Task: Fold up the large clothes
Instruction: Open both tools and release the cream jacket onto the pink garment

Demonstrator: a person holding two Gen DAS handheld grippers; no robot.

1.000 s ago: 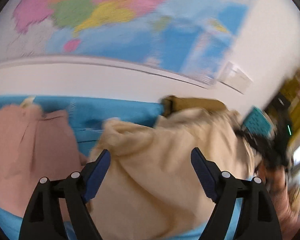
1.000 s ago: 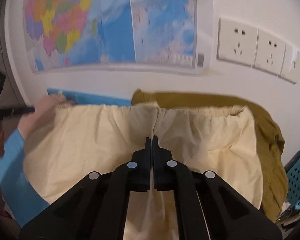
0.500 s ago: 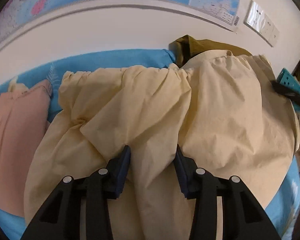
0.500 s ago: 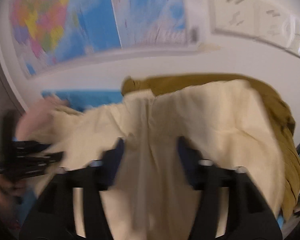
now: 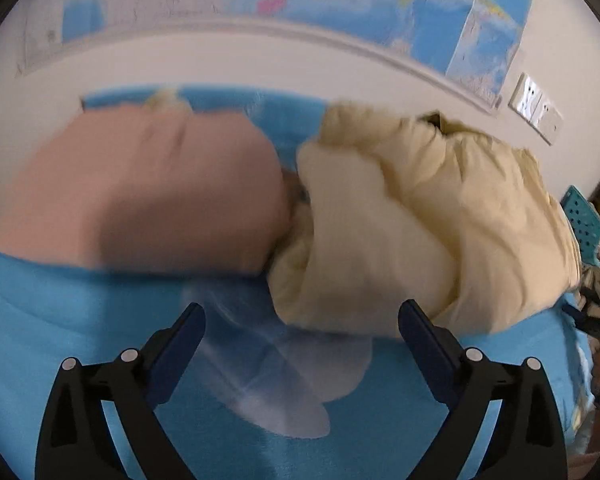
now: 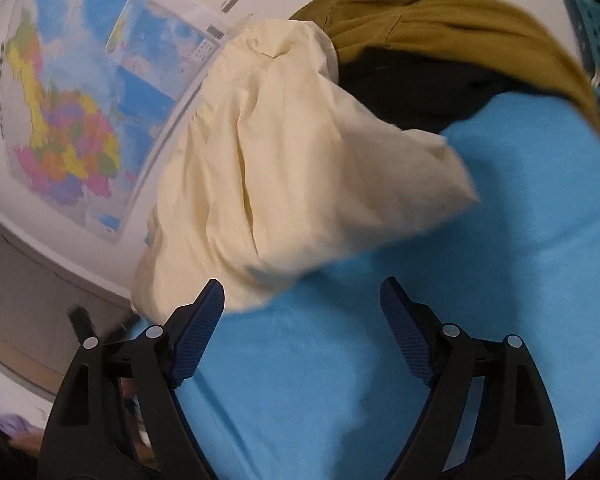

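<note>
A cream garment (image 5: 411,216) lies bunched in a heap on the blue sheet (image 5: 100,340). It also shows in the right wrist view (image 6: 284,176), rumpled. My left gripper (image 5: 300,332) is open and empty, just in front of the heap's near edge. My right gripper (image 6: 300,312) is open and empty, close to the heap's lower edge, over the blue sheet (image 6: 479,300).
A pink garment (image 5: 140,196) lies left of the cream one. An olive garment (image 6: 459,20) over something black lies behind it by the wall. A map (image 6: 80,100) and sockets (image 5: 535,106) hang on the wall. A teal basket (image 5: 583,220) stands at right.
Both grippers have opened and let go of the cream garment. Both have pulled back from it, and the garment has dropped into a heap on the sheet.
</note>
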